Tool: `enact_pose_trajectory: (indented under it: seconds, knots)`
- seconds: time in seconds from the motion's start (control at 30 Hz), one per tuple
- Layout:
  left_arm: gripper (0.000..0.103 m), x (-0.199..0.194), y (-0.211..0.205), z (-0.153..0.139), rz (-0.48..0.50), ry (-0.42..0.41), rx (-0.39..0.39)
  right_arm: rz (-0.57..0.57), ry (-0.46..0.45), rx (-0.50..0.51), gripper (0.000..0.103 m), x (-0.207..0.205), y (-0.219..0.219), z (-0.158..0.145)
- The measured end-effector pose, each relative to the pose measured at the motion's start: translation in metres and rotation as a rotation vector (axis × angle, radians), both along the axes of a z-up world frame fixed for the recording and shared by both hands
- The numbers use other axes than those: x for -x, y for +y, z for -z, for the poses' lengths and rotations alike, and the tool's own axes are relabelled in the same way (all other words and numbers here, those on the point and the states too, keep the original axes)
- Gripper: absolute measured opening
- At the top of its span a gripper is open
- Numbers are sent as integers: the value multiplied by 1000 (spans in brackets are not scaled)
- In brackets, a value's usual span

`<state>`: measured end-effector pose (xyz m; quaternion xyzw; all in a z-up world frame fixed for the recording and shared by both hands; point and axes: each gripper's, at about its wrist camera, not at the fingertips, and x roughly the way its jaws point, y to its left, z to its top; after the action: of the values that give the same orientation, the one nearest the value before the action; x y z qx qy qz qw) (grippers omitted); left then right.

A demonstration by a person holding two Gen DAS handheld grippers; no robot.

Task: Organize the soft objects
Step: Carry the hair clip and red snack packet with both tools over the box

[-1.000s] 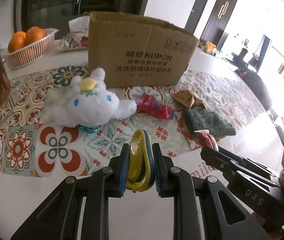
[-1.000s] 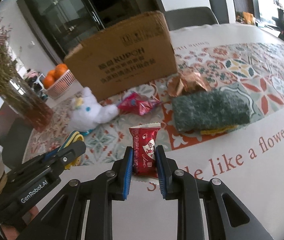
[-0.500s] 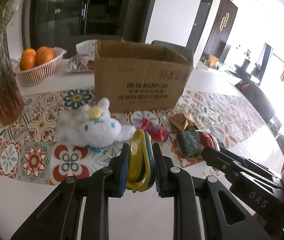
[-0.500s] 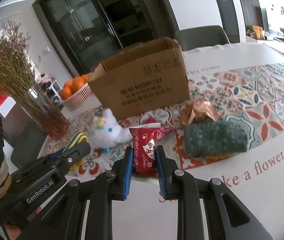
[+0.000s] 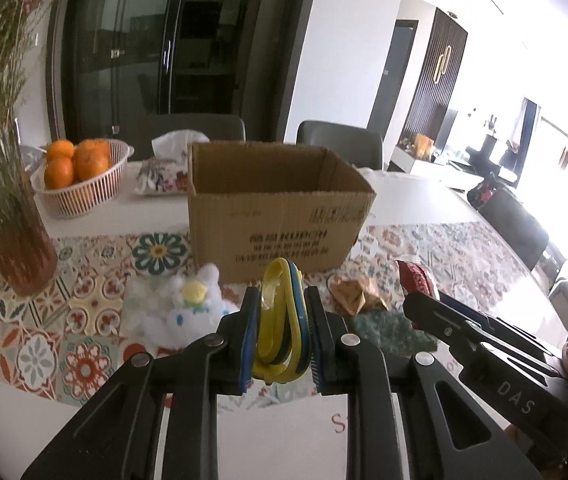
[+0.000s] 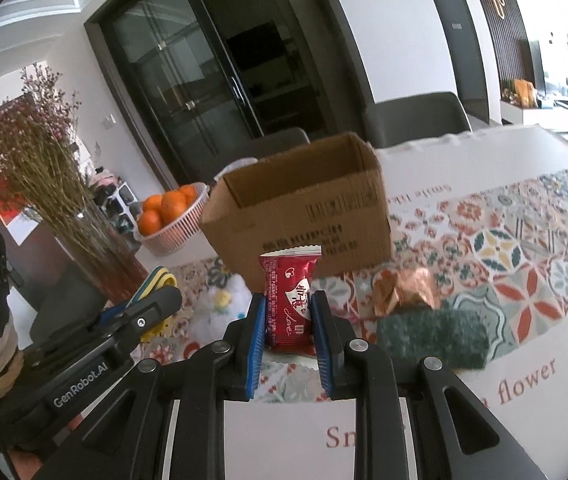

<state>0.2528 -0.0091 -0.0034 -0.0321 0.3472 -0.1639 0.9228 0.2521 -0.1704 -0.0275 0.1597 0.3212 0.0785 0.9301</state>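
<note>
**Both tongs loaded, box is straight ahead**

Biggest thing first: the cardboard box (image 5: 280, 216) sits open-topped in the middle of the table (image 5: 24, 432), dead ahead of both cameras and a bit beyond the clutter. Its long side runs across the view, so there's a wide mouth to aim at from either hand.

In front of it on the patterned cloth: a white plush toy (image 5: 188, 312) to the left, a green sponge (image 6: 432, 336) and a crumpled copper wrapper (image 6: 404, 290) to the right.

Left tongs (image 5: 282, 328) are clamped tight on a yellow-and-blue band (image 5: 280, 312), standing upright between the pads. Right tongs (image 6: 287, 316) are pinching a red snack packet (image 6: 290, 300), also upright.

Neither hand looks clearly closer, I'd guess. Both just need to carry forward and over the near wall before letting go.
</note>
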Motion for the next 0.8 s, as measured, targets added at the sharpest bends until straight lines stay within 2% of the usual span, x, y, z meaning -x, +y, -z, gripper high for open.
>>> enact_pose_trajectory:
  seconds: [0.43, 0.8]
  knots:
    - [23, -26, -5, -31, 7, -61, 0, -2, -88, 19, 24, -23, -2, -38]
    - [23, -56, -8, -52, 11, -79, 1, -18, -115, 32, 24, -55, -2, -58]
